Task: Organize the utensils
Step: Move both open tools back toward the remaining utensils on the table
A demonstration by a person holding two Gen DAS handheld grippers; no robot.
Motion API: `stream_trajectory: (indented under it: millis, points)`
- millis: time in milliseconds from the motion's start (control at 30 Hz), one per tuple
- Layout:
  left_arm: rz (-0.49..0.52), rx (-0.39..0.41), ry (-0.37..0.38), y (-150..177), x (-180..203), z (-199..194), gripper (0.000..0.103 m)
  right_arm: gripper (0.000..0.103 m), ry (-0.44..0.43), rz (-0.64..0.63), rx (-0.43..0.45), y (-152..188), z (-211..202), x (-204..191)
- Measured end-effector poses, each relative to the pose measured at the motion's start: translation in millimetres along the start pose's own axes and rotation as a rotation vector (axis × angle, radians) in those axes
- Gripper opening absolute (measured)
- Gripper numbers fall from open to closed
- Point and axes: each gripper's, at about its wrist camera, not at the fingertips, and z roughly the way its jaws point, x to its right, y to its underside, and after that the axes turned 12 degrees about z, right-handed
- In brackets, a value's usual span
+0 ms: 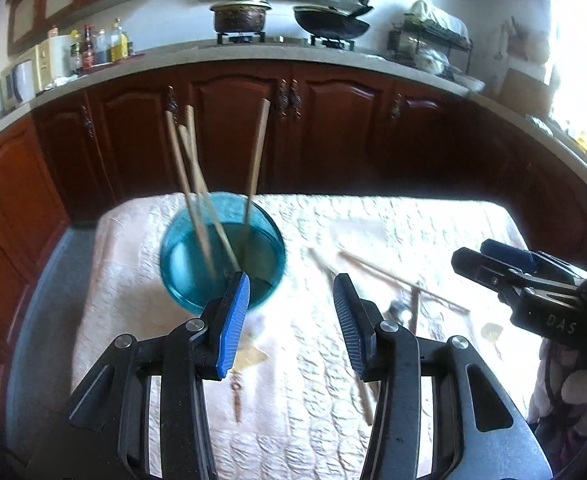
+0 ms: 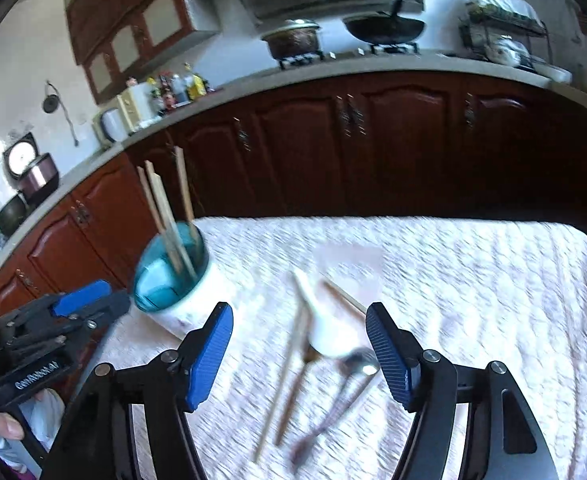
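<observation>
Chopsticks (image 1: 253, 160) stand upright in the blue cup (image 1: 181, 256) so collected utensils stay sorted. I hold my left tool (image 1: 291, 300) beside the cup, jaws apart, empty. My right tool (image 2: 299, 336), jaws apart and empty, hangs above the loose white spoon (image 2: 325, 332), metal spoon (image 2: 357, 364) and remaining chopsticks on the counter (image 2: 473, 280), ready for a pickup.

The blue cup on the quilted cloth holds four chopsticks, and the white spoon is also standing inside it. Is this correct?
Not quite. The blue cup does hold four chopsticks, but the white spoon is not inside it. It lies on the quilted cloth beside the cup, among the loose utensils. The right wrist view shows this.
</observation>
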Motion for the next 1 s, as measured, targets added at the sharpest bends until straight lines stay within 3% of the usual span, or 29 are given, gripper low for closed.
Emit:
stream_trajectory:
  millis: [367, 733, 1000]
  points:
    - [0.014, -0.053, 0.05, 9.9, 19.0, 16.2, 0.043, 0.067, 0.109, 0.063, -0.066, 21.8, -2.1, 50.8]
    - [-0.037, -0.177, 0.155, 35.9, 25.5, 54.4, 0.043, 0.067, 0.091, 0.052, -0.138, 29.5, 29.3, 62.1]
    - [-0.054, -0.248, 0.191, 43.7, 42.2, 93.0, 0.043, 0.06, 0.081, 0.015, -0.213, 22.7, 67.1, 65.4]
